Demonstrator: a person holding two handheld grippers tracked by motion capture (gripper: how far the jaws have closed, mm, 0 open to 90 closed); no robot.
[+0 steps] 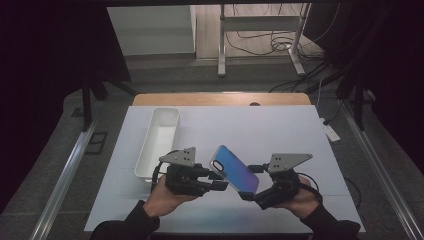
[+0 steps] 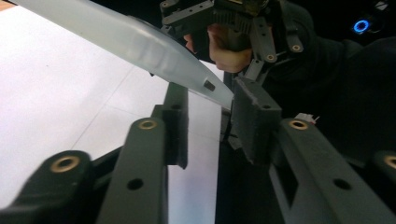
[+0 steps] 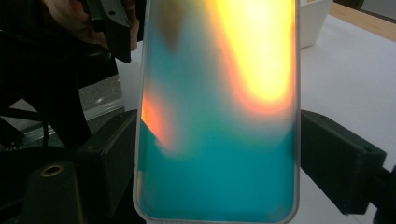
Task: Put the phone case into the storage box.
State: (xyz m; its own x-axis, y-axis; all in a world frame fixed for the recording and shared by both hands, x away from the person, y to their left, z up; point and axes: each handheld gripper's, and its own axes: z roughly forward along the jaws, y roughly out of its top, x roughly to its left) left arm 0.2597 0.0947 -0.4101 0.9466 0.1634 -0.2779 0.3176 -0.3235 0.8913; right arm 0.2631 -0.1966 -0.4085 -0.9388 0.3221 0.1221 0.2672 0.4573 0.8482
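A phone case (image 1: 234,169) with a blue-to-purple sheen is held tilted above the white table top. My right gripper (image 1: 250,192) is shut on it, one pad on each long side of the case (image 3: 219,116) near its lower end. My left gripper (image 1: 220,181) comes in from the left at the case's lower left edge. In the left gripper view its jaws (image 2: 210,116) straddle the thin end of the case (image 2: 140,42); the corner rests against one pad (image 2: 252,116) and a gap shows beside the other. The right gripper (image 2: 233,18) and its hand sit beyond.
A long white tray (image 1: 159,145) lies on the white table cover (image 1: 280,130) to the left, close behind my left hand. The wooden table edge (image 1: 220,98) runs along the back. Metal rails flank the table on both sides.
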